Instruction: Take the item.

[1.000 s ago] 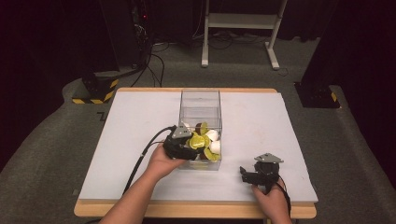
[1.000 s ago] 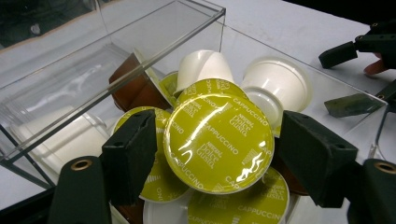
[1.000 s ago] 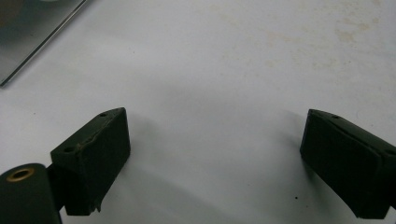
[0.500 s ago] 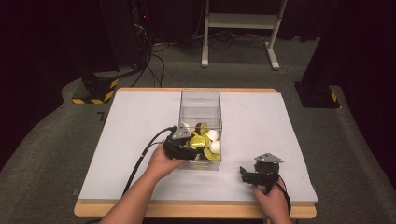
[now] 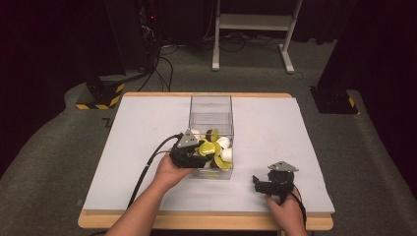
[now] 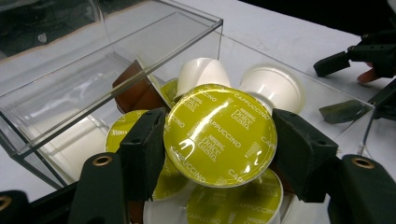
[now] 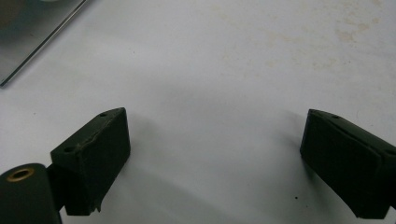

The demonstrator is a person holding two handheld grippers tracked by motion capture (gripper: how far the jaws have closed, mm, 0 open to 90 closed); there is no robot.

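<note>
White bench (image 5: 147,147) stands on grey carpet in a dark room, and the person's forearms enter from the near edge. Nearest, the right gripper (image 5: 260,184) rests on the bench with its fingers (image 7: 93,158) wide apart and nothing between them. A little farther, the left gripper (image 6: 219,149) has just been closing its fingers (image 6: 144,151) on a round capsule with shiny yellow-green foil lid (image 6: 219,133); the pads now press on its rim from both sides. This capsule sits on top of the heap of white, brown and green capsules (image 6: 205,74) at the open front of the clear plastic box (image 5: 210,110). To do the step well, I think it should lift straight and slowly, because the neighbours probably touch it underneath, where the view is poor.
</note>
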